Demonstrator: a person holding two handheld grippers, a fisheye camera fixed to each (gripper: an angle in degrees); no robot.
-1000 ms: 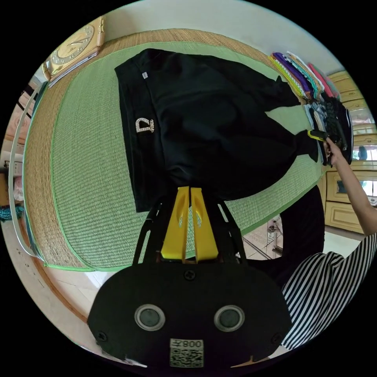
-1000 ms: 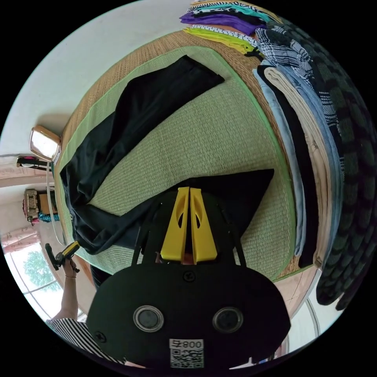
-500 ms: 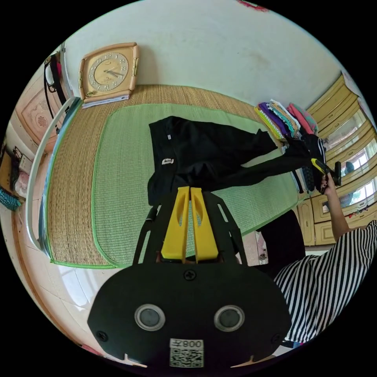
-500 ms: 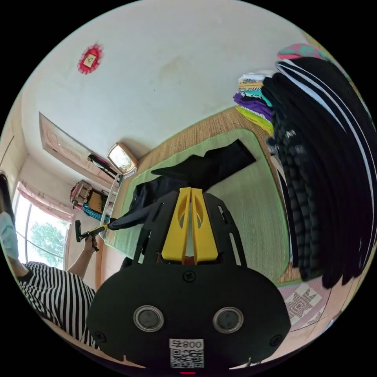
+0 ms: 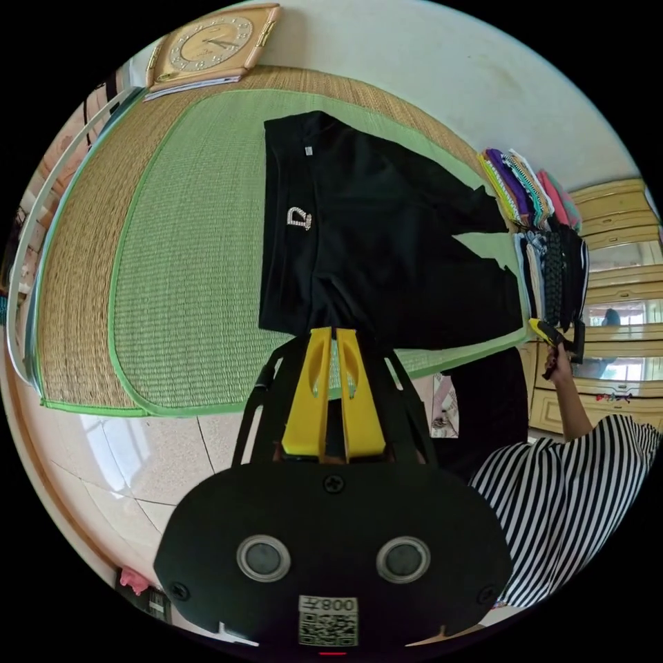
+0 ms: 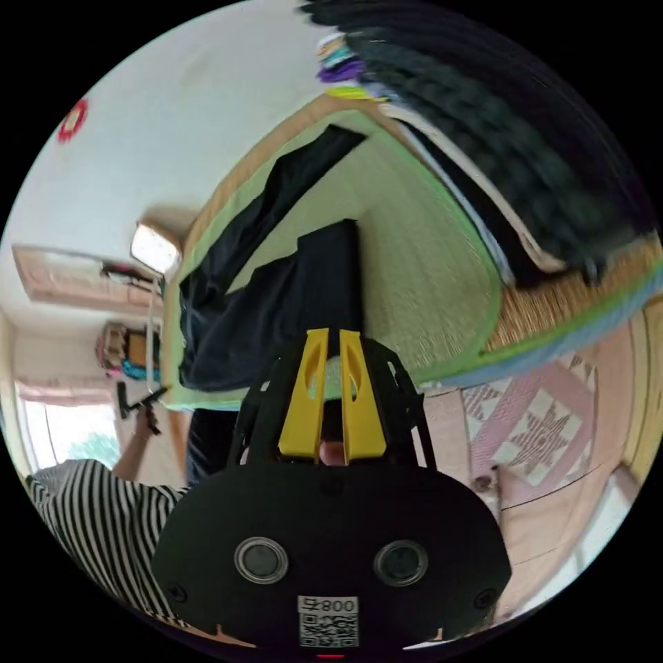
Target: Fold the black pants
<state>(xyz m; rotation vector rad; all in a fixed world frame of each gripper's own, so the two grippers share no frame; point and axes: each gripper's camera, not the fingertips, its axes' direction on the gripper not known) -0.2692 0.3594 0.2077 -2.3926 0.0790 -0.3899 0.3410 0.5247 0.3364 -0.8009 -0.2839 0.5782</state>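
Nearest in the left gripper view, the left gripper (image 5: 330, 333) rises from the bottom centre of the frame, its two yellow jaws drawn almost together with only a thin slit between them. Their tips meet the near edge of the black pants (image 5: 387, 242) at the waist side, though whether cloth is pinched between them cannot be told. Beyond the tips, the pants lie flat on the green mat (image 5: 186, 276), filling the middle of the frame. Their long axis runs from the waistband at centre left, marked by a small shiny letter (image 5: 298, 218), out to the leg ends at the right. One leg reaches toward the upper right; the other lies lower, with a wedge of mat showing between them. At the right edge a person's hand (image 5: 556, 359) holds the right gripper (image 5: 545, 333) just past the lower leg end, above a striped sleeve (image 5: 573, 497). Farther off, folded clothes (image 5: 539, 207) are stacked at the upper right, and a clock (image 5: 214, 45) leans on the wall at the top.

Seen from the right gripper view, which is blurred, the right gripper (image 6: 330, 335) has its jaws slightly parted, their tips at the end of one black leg (image 6: 324, 276); a grip cannot be confirmed. That leg runs up the frame from the tips, while the other stretches toward the top centre.
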